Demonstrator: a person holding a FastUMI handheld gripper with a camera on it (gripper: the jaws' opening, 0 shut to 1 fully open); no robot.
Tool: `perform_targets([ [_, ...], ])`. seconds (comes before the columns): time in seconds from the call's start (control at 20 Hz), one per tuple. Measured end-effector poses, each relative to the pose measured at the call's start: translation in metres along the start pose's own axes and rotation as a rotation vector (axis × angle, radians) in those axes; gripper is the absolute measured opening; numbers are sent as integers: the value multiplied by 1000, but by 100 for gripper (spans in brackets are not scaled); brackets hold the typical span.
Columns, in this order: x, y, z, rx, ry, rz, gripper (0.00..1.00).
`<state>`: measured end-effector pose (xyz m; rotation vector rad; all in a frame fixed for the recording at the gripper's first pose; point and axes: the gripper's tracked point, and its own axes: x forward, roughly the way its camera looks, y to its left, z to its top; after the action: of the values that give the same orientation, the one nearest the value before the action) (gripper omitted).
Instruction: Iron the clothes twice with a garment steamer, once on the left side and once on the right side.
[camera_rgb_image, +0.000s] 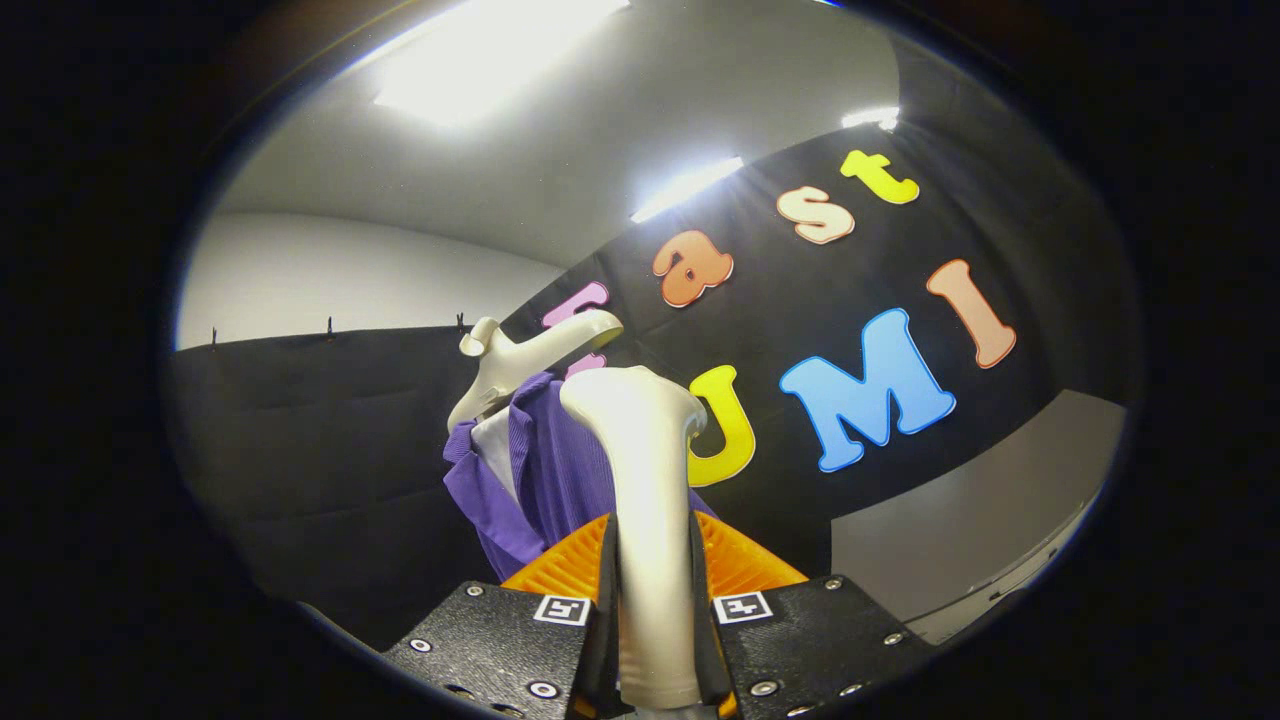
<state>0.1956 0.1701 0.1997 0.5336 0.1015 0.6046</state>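
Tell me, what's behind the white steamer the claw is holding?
Behind the steamer, squeezed between both fingers of the claw, hangs a purple shirt on a pale hanger. The steamer covers part of the shirt, so its right side stays hidden.

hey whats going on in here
A person's handheld claw is shut on a garment steamer, its handle clamped between both fingers. The steamer head points up toward a purple shirt on a pale hanger just beyond the fingers. Whether the head touches the fabric is unclear.
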Motion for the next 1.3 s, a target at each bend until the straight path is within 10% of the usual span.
perform_targets([
  [1.3, 68, 58, -69, -421, -158, -170, 31],
])
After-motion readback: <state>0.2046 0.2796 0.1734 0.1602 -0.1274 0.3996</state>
